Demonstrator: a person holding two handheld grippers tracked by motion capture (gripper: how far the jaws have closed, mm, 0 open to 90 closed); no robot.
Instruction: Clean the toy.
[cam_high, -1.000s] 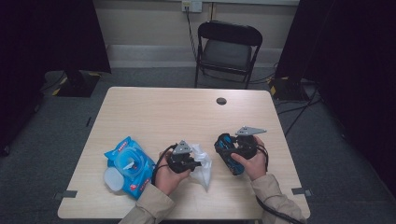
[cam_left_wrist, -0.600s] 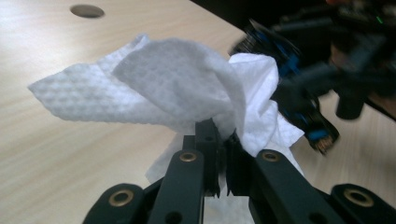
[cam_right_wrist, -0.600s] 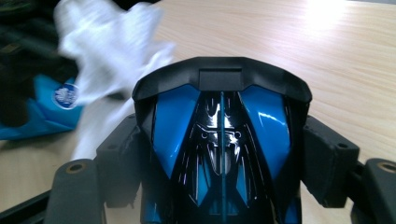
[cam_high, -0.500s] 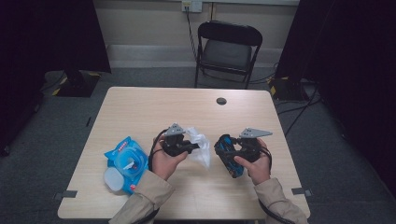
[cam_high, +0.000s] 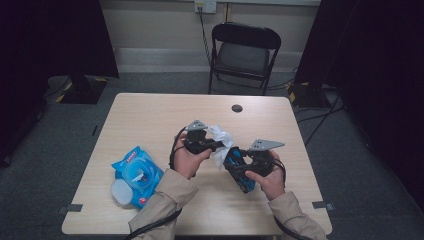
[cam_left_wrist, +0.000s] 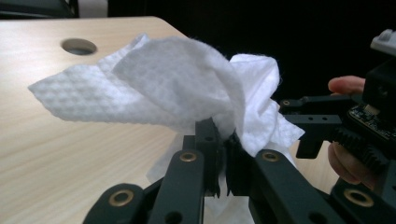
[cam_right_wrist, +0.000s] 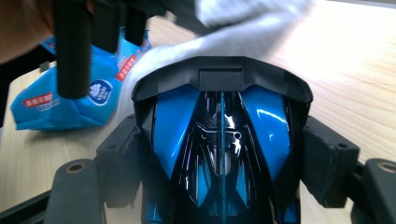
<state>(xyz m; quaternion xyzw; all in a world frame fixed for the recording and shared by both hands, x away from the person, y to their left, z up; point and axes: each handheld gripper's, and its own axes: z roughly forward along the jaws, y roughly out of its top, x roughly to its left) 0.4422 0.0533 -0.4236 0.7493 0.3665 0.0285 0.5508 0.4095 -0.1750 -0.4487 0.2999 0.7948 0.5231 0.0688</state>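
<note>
High view: I am holding both claws over the table (cam_high: 150, 115) middle.
Left gripper (cam_high: 212, 145): clamping the white wipe (cam_high: 222, 140).
Right gripper (cam_high: 239, 167): pinching the blue toy car (cam_high: 235, 161) at the wipe's 4 o'clock.
Wipes pack (cam_high: 137, 172): lying at 8 o'clock by the near edge.
Open room: stretching toward 12 o'clock.

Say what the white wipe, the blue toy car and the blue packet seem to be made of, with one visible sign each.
White wipe: soft nonwoven cloth or paper, matt; embossed dimples and limp folds. Blue toy car: probably hard plastic, glossy; sharp light reflections on its blue and black shell. Blue packet: likely thin plastic film, slightly shiny; it crinkles and carries printed labels.
</note>
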